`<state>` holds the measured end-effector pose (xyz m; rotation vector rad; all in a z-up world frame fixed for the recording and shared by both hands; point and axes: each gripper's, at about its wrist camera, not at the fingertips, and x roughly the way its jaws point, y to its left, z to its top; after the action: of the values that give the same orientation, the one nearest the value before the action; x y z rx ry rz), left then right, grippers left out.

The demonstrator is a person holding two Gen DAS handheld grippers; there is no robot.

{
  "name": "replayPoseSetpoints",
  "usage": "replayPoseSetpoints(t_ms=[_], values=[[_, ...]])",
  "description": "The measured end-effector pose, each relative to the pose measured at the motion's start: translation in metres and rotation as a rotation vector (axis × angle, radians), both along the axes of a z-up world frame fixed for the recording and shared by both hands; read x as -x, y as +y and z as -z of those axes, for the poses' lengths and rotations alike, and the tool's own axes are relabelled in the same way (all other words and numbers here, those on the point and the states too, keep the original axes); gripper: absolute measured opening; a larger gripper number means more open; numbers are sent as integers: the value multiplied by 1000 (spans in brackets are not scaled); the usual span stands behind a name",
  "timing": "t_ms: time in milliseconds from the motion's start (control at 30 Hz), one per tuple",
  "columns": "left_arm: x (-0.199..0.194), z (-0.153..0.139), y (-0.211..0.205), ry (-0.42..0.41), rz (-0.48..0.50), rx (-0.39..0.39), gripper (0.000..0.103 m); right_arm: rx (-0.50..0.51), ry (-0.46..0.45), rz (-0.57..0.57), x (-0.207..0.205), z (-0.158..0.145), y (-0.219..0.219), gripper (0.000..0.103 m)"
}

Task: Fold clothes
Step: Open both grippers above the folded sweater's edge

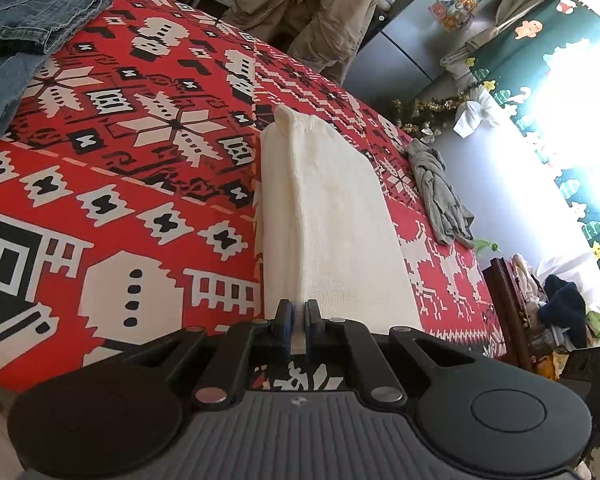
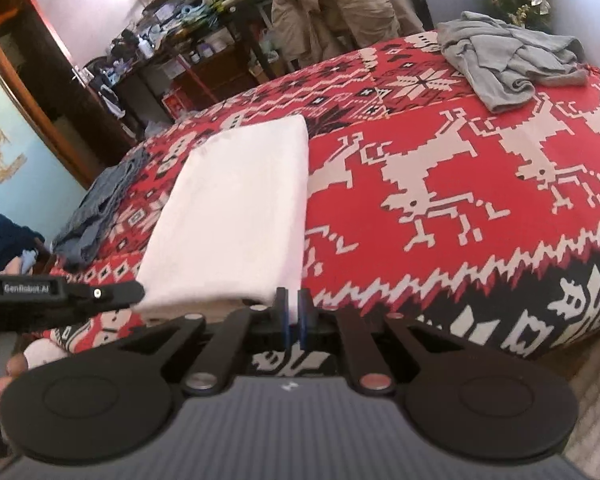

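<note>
Left wrist view: left gripper (image 1: 299, 312) jaws clamped on the near edge of the white cloth (image 1: 332, 216) on the red blanket (image 1: 148, 184), jeans (image 1: 36, 16) well beyond; right wrist view: right gripper (image 2: 293, 306) clamped on its near corner, open blanket rightward, grey garment (image 2: 508, 56) at the far edge.

Bright window (image 1: 588, 92) beside grey fridge (image 1: 428, 36); cluttered dark shelves (image 2: 172, 40).
</note>
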<state>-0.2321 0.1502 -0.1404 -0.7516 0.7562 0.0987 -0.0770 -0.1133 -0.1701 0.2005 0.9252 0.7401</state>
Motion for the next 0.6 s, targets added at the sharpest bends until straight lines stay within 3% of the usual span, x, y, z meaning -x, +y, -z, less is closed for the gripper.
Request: replayPoseSetpoints(t_ms=[67,167,367,467,500,600], values=[[0,0,0,1,0,0,7,-36,40,39,-3,1,-9,11],[0,1,0,2,0,2,7,-135,111,99,-11,2,-25,36],[-1,0,0,7,0,1,7,-233,223,78,-26,10,-18,46],[-1,0,0,7,0,2,7,-229,247,69,-28,16,-11,43],[-1,0,0,8,0,2,7,-221,243,69,-27,17,-10,25],[-1,1,0,8,1,3,7,-202,223,69,-22,17,-8,13]])
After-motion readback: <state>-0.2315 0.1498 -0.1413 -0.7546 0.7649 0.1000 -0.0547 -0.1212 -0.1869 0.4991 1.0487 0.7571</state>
